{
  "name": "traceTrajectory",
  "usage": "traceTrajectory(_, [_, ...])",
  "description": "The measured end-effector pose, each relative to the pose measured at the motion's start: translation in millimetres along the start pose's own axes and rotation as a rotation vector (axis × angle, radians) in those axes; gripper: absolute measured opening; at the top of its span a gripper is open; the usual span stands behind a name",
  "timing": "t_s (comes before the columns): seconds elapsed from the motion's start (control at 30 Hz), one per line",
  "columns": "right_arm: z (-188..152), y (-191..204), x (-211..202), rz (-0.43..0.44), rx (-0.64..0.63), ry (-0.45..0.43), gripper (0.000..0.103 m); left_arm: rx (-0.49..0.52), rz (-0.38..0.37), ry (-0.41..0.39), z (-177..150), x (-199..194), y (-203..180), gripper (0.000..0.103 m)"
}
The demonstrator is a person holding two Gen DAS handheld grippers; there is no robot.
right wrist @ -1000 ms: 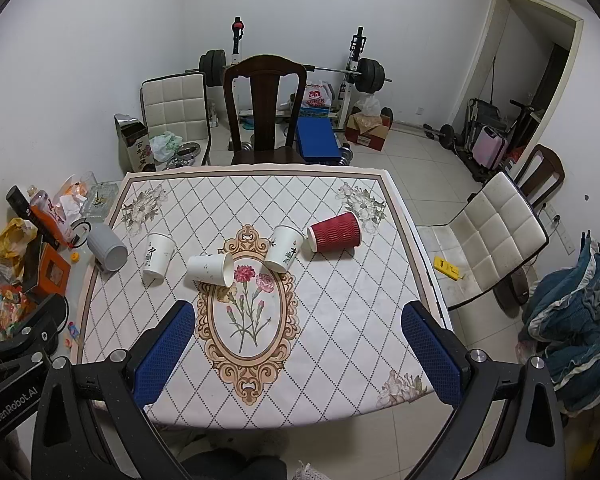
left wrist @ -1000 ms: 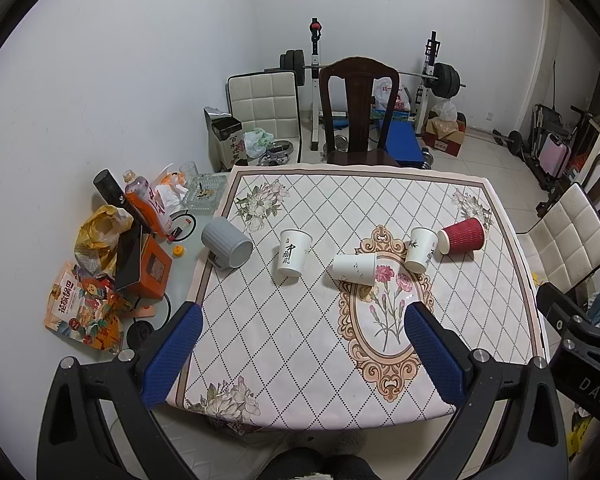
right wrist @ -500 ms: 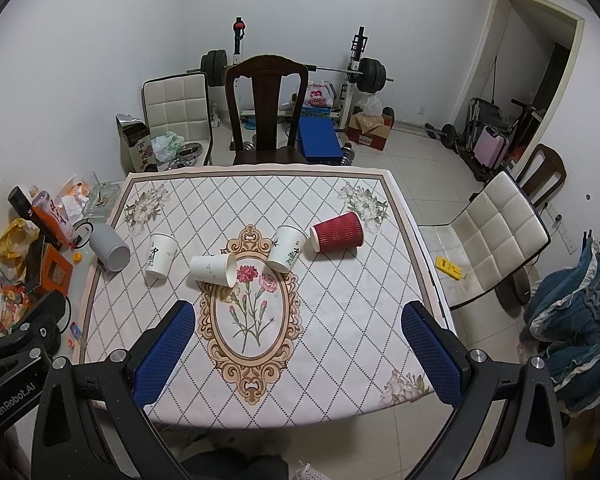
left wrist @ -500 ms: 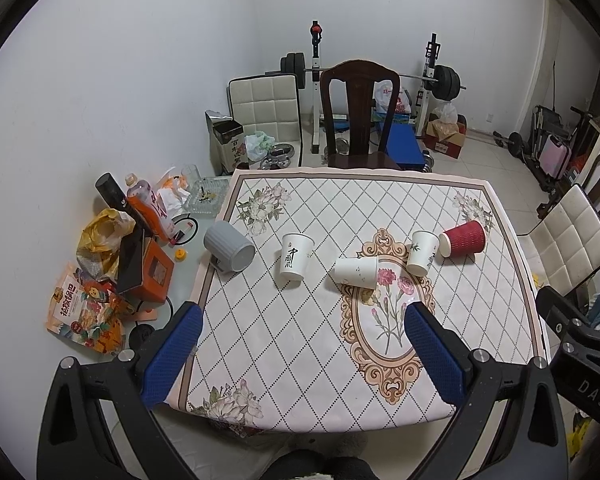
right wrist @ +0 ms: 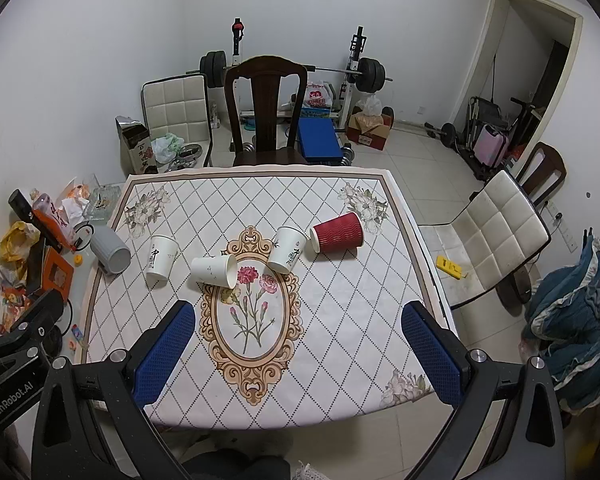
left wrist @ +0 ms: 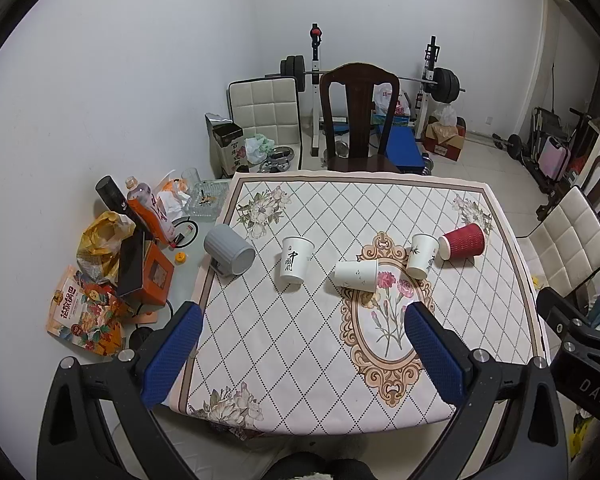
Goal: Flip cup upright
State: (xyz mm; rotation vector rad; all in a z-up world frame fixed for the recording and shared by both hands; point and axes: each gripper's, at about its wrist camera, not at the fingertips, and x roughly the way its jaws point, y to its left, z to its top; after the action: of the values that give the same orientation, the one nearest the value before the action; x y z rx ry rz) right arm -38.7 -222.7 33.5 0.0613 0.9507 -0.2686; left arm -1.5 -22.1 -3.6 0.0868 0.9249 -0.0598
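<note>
Several cups sit on the patterned tablecloth (left wrist: 300,340). A grey cup (left wrist: 229,251) lies on its side at the table's left edge; it shows in the right wrist view (right wrist: 110,249) too. A white cup with black writing (left wrist: 295,259) stands upright. A plain white cup (left wrist: 356,275) lies on its side near the middle. Another white cup (left wrist: 422,255) stands upright, and a red ribbed cup (left wrist: 462,241) lies on its side next to it. My left gripper (left wrist: 304,354) and right gripper (right wrist: 298,352) are open, empty, and held high above the near table edge.
A dark wooden chair (left wrist: 359,120) stands at the far side. Snack bags, bottles and boxes (left wrist: 120,264) clutter the strip left of the cloth. A white padded chair (right wrist: 496,236) stands to the right. Weights and a bench fill the back of the room.
Both grippers have drawn back and up a little, so the table and cups look slightly smaller. No cup has moved.
</note>
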Motion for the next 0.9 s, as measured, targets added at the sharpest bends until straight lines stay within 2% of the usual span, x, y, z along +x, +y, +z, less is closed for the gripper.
traceTrajectory(0.37, [-2.0, -1.1, 4.8, 0.008, 0.001, 0.004, 0.103, -0.008, 0.0, 0.004, -1.1, 1.6, -1.7, 0.103])
traceTrajectory(0.47, [-1.2, 7.1, 9.0, 0.012, 0.001, 0.02, 0.103, -0.008, 0.025, 0.014, 10.6, 9.8, -2.3, 0.103])
traceTrajectory(0.6, [-2.3, 8.7, 45.6, 0.023, 0.002, 0.081, 0.103, -0.012, 0.069, 0.061, 10.1, 40.1, 1.3, 0.103])
traceTrajectory(0.73, [-9.6, 13.3, 97.8, 0.031, -0.009, 0.173, 0.103, -0.027, 0.119, 0.127, 6.4, 87.3, 8.4, 0.103])
traceTrajectory(0.9, [-25.8, 20.0, 172.5, 0.024, -0.009, 0.321, 0.103, -0.019, 0.131, 0.226, 0.6, 144.9, 21.0, 0.103])
